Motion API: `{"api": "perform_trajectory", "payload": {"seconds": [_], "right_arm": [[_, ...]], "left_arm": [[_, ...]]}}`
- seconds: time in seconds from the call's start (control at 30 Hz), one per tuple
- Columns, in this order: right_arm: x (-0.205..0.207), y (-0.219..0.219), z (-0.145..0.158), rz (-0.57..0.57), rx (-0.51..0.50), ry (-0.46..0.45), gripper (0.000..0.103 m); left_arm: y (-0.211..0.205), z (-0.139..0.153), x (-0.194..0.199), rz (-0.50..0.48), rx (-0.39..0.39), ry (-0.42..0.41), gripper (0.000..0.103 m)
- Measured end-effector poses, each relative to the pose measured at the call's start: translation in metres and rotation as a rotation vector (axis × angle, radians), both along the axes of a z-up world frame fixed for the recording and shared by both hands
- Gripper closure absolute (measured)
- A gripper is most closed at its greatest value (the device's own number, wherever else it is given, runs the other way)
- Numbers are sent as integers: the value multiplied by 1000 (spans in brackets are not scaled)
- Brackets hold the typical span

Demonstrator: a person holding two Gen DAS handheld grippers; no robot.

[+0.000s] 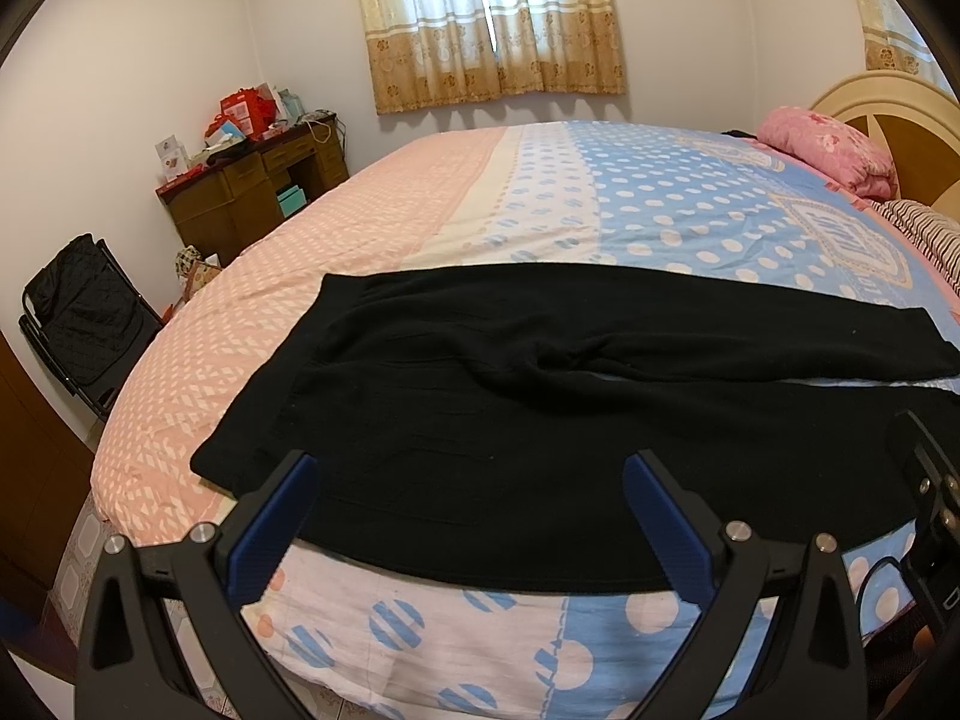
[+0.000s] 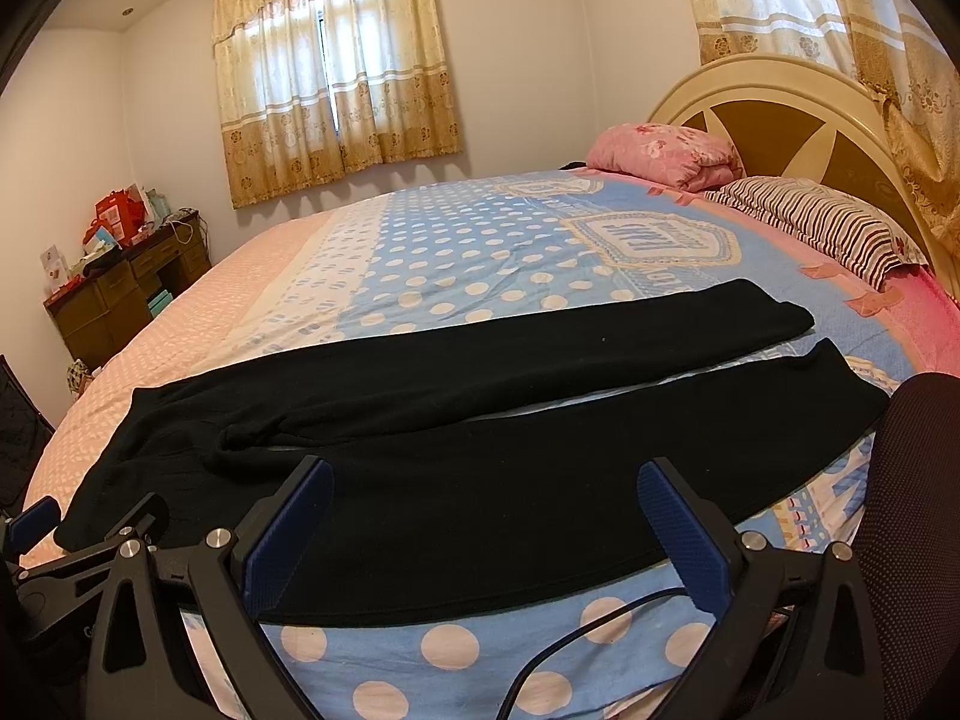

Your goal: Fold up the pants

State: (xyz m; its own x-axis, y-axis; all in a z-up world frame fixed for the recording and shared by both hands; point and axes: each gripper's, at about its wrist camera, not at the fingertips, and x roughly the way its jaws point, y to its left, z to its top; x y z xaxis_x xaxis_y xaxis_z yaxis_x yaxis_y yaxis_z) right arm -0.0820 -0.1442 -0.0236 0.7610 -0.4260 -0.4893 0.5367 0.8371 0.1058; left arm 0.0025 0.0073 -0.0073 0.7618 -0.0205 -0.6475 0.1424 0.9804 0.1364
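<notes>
Black pants [image 1: 540, 396] lie flat on the bed, waist to the left, both legs stretched to the right, spread apart. In the right wrist view the pants [image 2: 480, 420] show both leg ends near the pillows. My left gripper [image 1: 474, 468] is open, hovering over the near edge of the pants at the waist and hip part. My right gripper [image 2: 486, 480] is open over the near leg. Neither holds cloth. The left gripper's body also shows in the right wrist view [image 2: 90, 546] at the lower left.
The bed [image 1: 420, 210] has a pink and blue dotted sheet. A pink pillow [image 2: 666, 153] and a striped pillow [image 2: 822, 228] lie by the headboard [image 2: 780, 114]. A cluttered wooden desk [image 1: 258, 180] and a black folding chair [image 1: 78, 318] stand at the left. A black cable [image 2: 588, 630] hangs near my right gripper.
</notes>
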Motion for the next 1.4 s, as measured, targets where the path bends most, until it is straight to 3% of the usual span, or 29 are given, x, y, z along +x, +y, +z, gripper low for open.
{"api": "perform_trajectory", "payload": {"seconds": [0.97,1.23,1.4], "right_arm": [[16,-9,-11,12,36,47,1],[76,-33,-12,169,47,170,1],[142,-46,-6,295,92,216,1]], "left_arm": [[1,-12,15,-1,13,48,0],[20,-15,64,7,86,61,0],[35,-16,113,24,41,119,0]]}}
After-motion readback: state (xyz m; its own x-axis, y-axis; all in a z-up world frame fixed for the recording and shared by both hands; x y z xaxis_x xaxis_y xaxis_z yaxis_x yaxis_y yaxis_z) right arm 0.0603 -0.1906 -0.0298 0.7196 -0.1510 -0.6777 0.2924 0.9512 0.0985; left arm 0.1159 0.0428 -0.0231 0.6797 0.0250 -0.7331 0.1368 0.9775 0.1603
